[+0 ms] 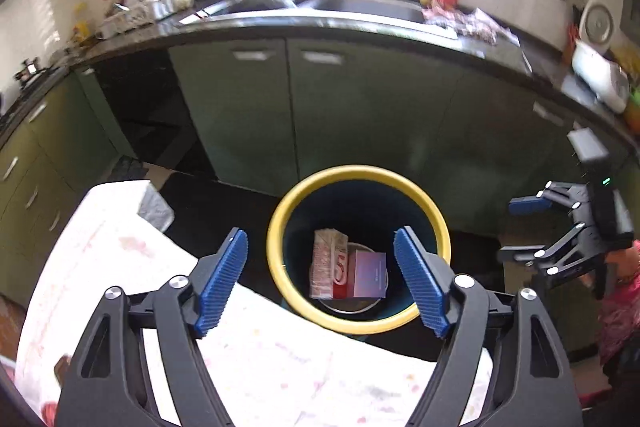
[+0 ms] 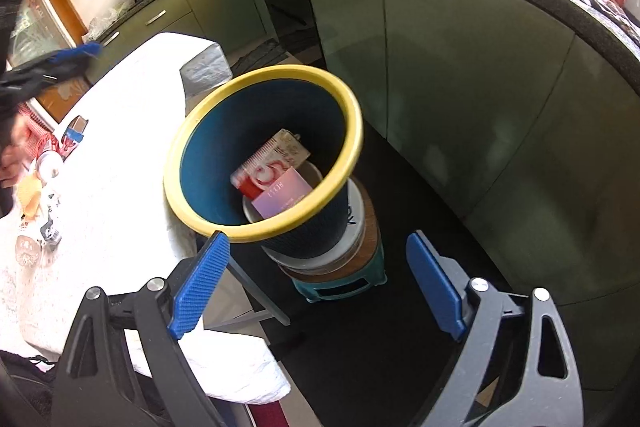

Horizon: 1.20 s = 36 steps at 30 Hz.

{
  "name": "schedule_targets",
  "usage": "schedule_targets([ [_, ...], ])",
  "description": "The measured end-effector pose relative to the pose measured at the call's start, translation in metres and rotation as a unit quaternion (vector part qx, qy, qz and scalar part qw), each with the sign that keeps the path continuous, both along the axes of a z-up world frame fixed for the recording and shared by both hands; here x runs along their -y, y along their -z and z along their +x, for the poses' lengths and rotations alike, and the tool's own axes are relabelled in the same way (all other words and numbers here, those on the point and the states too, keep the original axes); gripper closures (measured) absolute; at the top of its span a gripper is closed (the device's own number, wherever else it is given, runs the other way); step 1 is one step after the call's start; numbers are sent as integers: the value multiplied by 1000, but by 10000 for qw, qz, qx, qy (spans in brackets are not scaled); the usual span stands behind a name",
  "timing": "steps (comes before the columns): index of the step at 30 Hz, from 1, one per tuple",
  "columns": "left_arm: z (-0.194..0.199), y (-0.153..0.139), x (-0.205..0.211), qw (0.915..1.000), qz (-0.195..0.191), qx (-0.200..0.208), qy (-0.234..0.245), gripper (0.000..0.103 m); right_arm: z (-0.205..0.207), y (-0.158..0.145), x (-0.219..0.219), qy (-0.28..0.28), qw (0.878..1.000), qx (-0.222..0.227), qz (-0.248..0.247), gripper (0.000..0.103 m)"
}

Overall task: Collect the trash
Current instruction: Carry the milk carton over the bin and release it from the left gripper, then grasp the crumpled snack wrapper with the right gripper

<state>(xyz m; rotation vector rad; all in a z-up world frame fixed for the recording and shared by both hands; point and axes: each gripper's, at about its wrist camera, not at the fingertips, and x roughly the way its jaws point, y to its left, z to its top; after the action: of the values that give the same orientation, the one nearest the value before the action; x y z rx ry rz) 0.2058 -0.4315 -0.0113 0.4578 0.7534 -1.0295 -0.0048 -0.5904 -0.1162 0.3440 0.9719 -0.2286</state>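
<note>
Bin (image 2: 264, 155), yellow rim, raised on stool (image 2: 340, 283) beside counter (image 2: 120, 131) for easy drops; carton (image 1: 326, 263) and box (image 1: 368, 273) inside; left tongs (image 1: 320, 283), right tongs (image 2: 316, 283) both apart, empty; more trash (image 2: 44, 187) on counter

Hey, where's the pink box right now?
The pink box lies at the bottom of the yellow-rimmed trash bin, against the red and white carton. In the left wrist view it is the right-hand item in the bin, between the open fingers.
</note>
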Motion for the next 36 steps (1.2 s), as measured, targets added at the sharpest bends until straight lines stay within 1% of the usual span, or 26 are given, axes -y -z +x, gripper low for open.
schedule_targets([
  [4, -20, -28, -68, 9973, -468, 132, -554, 13, 12, 2, -16, -219, 9997, -51, 12, 18],
  [6, -30, -37, -106, 9938, -664, 195, -875, 11, 20, 2, -26, -351, 9994, -70, -2, 18],
  [9, -45, -43, -160, 9863, -811, 294, -1403, 10, 35, 2, -46, -621, 9980, -69, -2, 18],
  [13, -64, -44, -226, 9716, -903, 546, -2118, 5, 57, -1, -82, -1062, 9943, 3, 32, 18],
  [18, -85, -32, -302, 9489, -843, 732, -2953, 5, 87, -9, -141, -1802, 9835, 105, 122, 18],
  [22, -96, -20, -348, 9304, -679, 956, -3472, 5, 105, -16, -193, -2339, 9721, 106, 116, 19],
  [25, -106, -11, -378, 9219, -592, 1022, -3689, 5, 115, -24, -229, -2575, 9658, 192, 228, 23],
  [27, -110, -6, -390, 9165, -529, 1059, -3822, 5, 121, -25, -251, -2723, 9617, 195, 257, 24],
  [30, -111, -1, -403, 9131, -541, 987, -3920, 5, 130, -21, -277, -2854, 9577, 130, 330, 26],
  [36, -110, 3, -424, 9096, -645, 887, -4007, 5, 140, -5, -304, -2880, 9573, -135, 232, 30],
])
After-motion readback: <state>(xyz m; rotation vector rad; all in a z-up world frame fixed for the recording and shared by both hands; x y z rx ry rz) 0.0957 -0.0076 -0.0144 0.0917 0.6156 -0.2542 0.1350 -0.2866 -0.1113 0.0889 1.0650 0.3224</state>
